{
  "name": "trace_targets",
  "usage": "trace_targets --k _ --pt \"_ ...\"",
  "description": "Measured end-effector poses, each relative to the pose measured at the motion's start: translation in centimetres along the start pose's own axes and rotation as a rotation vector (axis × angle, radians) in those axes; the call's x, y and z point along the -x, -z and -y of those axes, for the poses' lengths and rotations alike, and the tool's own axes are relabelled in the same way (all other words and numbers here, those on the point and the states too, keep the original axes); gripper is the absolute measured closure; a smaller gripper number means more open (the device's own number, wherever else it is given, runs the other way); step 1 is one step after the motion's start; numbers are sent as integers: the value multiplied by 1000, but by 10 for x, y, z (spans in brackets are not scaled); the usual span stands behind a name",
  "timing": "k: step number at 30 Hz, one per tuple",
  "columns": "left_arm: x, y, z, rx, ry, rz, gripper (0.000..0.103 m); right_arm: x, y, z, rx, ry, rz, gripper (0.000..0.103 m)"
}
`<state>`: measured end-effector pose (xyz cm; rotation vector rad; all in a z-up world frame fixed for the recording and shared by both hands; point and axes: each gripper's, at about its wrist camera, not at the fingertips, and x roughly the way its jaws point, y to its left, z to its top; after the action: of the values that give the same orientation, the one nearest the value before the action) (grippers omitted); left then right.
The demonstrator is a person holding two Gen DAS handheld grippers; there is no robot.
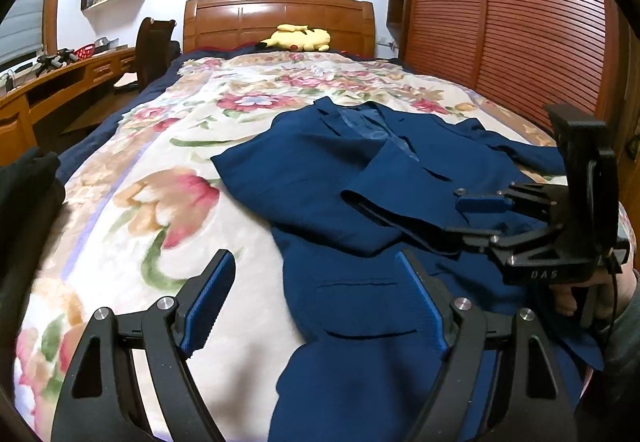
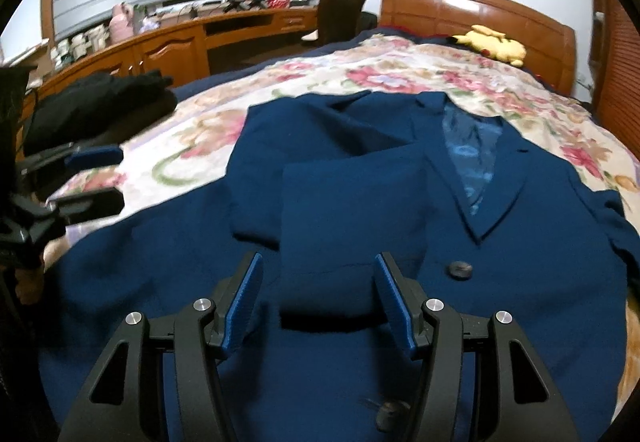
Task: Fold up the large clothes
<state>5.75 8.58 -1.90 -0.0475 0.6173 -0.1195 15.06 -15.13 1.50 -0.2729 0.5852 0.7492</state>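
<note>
Navy-blue woven suit jacket point(image 2: 400, 201) lies face-up on the floral bedspread point(image 1: 160, 181).
Left gripper point(image 1: 316, 282) hangs spread over its edge; right gripper point(image 2: 318, 286) stands parted around the folded-over sleeve cuff point(image 2: 332, 274), gripping nothing.

The left hand-held gripper point(image 1: 316, 290) points forward and downward, its blue-padded fingers point(image 1: 208, 298) spread wide with nothing clasped between them. The right hand-held gripper point(image 2: 318, 296) tilts down likewise, jaws parted and pressing on nothing. A hand point(image 1: 580, 290) at the right grips its handle, a sleeve point(image 1: 624, 362) behind it.
</note>
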Motion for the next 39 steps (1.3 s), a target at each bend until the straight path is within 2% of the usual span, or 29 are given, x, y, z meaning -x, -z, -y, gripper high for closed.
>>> trace_targets --k 7,14,16,20,22,26,28,30,39 --pt "1 3 -5 5 -3 -2 21 -13 -2 1 23 -10 -48 43" --pt "1 3 -6 0 -4 -4 21 -22 -5 -5 51 18 -82 44" --pt "0 4 -6 3 -6 -7 21 -24 -4 -7 42 30 -91 52" --pt "0 5 -3 -5 -10 -11 21 -28 -5 -6 24 32 -105 60" --pt "-1 5 -2 -8 -12 -10 21 -30 -5 -6 23 30 -107 70" --pt "0 5 -2 -7 -12 -12 21 -29 -4 -6 28 22 -101 84" --pt "0 5 -2 -5 -10 -9 21 -24 -4 -5 24 27 -80 92" --pt "0 5 -2 0 -6 -4 21 -10 -5 0 2 31 -24 94" --pt "2 -7 15 8 43 31 21 88 6 40 -138 173 237 97"
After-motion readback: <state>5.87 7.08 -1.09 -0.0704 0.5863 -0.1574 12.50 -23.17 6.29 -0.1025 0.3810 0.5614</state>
